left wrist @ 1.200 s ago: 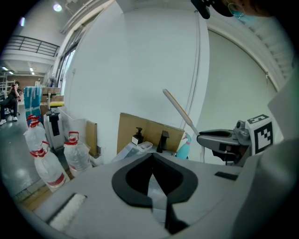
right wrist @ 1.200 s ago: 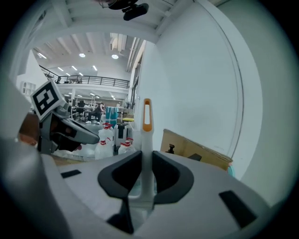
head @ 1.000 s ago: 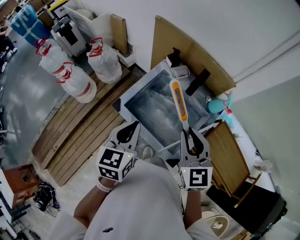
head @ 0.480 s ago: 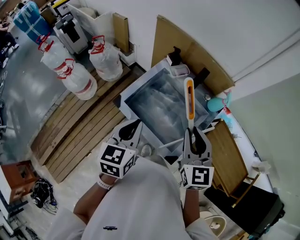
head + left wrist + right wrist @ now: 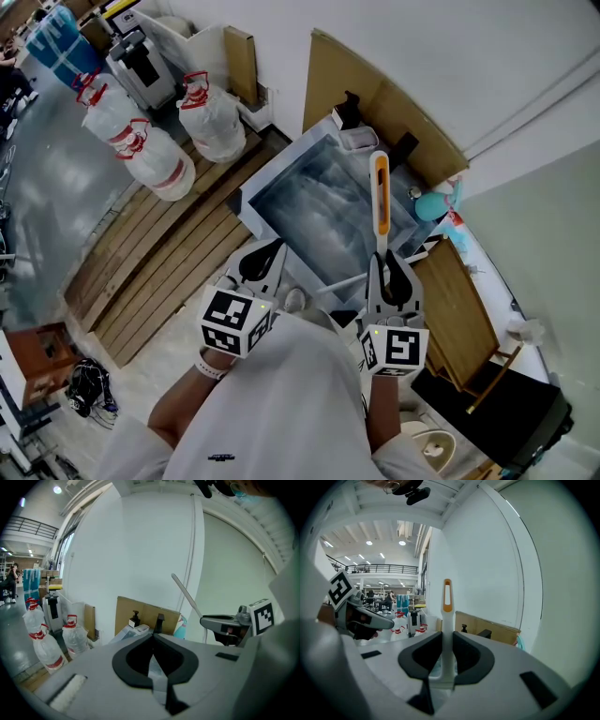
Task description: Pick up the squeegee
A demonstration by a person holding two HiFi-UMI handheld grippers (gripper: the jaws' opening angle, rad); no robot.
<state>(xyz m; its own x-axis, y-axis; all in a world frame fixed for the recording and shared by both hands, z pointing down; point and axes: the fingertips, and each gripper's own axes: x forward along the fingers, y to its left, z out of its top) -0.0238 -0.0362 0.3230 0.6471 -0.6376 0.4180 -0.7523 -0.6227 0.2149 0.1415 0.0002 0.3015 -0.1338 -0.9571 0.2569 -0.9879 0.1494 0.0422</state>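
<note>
With right tongs [image 5: 446,638] clamped on the white plastic squeegee with the orange-slotted handle [image 5: 379,202] and left tongs [image 5: 153,637] shut on nothing, judged already picked up, held aloft over the grey steel sink [image 5: 300,211], leaving only a steady hold.

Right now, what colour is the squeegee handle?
The squeegee handle is white with orange; clearest in the right gripper view.
</note>
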